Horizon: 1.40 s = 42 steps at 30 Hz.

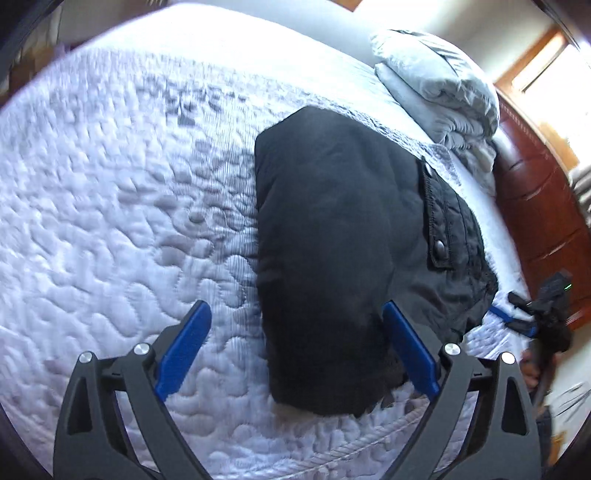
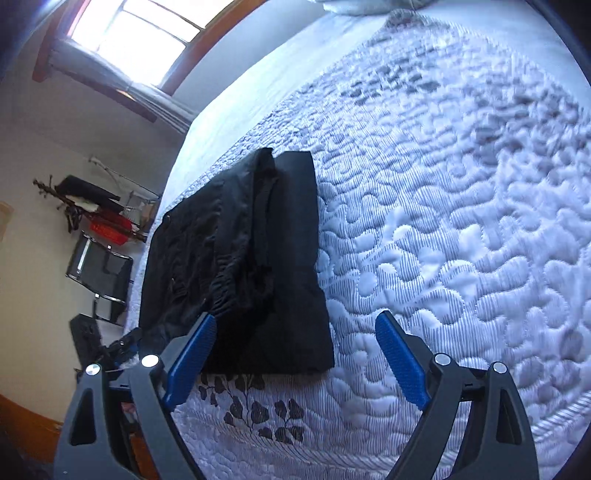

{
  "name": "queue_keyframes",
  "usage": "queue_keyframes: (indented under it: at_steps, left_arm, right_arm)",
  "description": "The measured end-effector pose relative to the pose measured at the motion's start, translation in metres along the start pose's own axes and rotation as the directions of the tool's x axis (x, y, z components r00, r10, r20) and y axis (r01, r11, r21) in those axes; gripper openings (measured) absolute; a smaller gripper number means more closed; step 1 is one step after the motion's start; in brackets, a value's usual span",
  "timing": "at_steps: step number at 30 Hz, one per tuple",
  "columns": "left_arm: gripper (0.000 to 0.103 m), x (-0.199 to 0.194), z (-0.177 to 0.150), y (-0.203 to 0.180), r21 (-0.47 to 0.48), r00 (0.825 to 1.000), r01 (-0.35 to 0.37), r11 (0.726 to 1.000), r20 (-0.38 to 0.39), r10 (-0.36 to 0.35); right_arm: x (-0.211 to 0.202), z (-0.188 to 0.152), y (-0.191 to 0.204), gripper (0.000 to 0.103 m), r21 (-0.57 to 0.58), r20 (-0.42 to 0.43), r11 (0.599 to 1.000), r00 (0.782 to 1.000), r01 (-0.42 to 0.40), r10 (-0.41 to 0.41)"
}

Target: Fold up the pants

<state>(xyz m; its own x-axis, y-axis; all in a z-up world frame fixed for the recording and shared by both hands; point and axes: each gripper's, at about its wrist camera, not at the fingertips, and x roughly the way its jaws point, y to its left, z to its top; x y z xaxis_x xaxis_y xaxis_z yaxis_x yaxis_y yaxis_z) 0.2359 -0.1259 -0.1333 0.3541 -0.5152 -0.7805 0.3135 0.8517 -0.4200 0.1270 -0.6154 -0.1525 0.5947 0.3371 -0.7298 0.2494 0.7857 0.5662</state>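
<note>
Hovering low over the bed, left claw (image 1: 295, 347) spread wide with nothing between its blue pads, the right pad just at the near edge of the black pants (image 1: 332, 236). Gaping just as wide in the right wrist view, right claw (image 2: 295, 354), empty too, its left pad overlapping the near hem of the pants (image 2: 236, 258) in the picture, though hard to say whether touching the cloth or merely above it. Lying folded into a compact dark bundle on the white quilted bedspread (image 1: 110, 221), pants with a buttoned pocket flap (image 1: 439, 225) showing on the upper layer. Printed with dark leaves (image 2: 258, 410) along the near border of the bedspread (image 2: 461, 240) in the right wrist view. Seen past the bundle's right edge in the left wrist view, the other claw (image 1: 517, 317), at the bed's side. Farther back, a heap of grey folded bedding (image 1: 439, 81) near the bed's far corner, beside a reddish wooden headboard (image 1: 535, 206). Off the bed in the right wrist view, a black chair (image 2: 99, 273) with chrome frame, a cluttered rack holding something red (image 2: 110, 225), and a bright window (image 2: 136, 33) beyond.
</note>
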Motion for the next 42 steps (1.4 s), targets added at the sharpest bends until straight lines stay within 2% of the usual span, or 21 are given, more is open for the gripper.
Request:
queue_keyframes:
  at_steps: [5, 11, 14, 19, 26, 37, 42]
  left_arm:
    - [0.096, -0.023, -0.006, -0.02, 0.073, 0.996, -0.086, 0.994, 0.034, 0.084]
    - [0.096, -0.052, -0.016, -0.044, 0.114, 0.973, -0.226, 0.967, 0.074, 0.219]
    - [0.096, -0.07, -0.021, -0.06, 0.139, 0.973, -0.224, 0.965, 0.087, 0.213]
    - [0.097, -0.1, -0.031, -0.083, 0.166, 0.973, -0.214, 0.963, 0.122, 0.195]
    - [0.097, -0.123, -0.042, -0.096, 0.142, 0.969, -0.216, 0.966, 0.15, 0.195]
    - [0.097, -0.136, -0.059, -0.112, 0.18, 0.954, -0.287, 0.941, 0.145, 0.263]
    - [0.1, -0.136, -0.067, -0.118, 0.203, 0.941, -0.333, 0.921, 0.137, 0.31]
  right_arm:
    - [-0.017, -0.012, 0.038, 0.089, -0.074, 0.039, 0.994, 0.997, 0.075, -0.072]
    - [-0.032, -0.038, 0.071, 0.093, -0.107, 0.085, 0.969, 0.973, 0.224, -0.215]
    - [-0.04, -0.049, 0.087, 0.099, -0.114, 0.11, 0.96, 0.964, 0.256, -0.244]
    - [-0.052, -0.064, 0.106, 0.099, -0.12, 0.116, 0.957, 0.962, 0.262, -0.249]
    - [-0.069, -0.076, 0.123, 0.099, -0.133, 0.144, 0.945, 0.949, 0.298, -0.279]
    - [-0.073, -0.088, 0.148, 0.099, -0.158, 0.136, 0.92, 0.931, 0.358, -0.339]
    - [-0.073, -0.094, 0.151, 0.099, -0.147, 0.113, 0.925, 0.935, 0.35, -0.335]
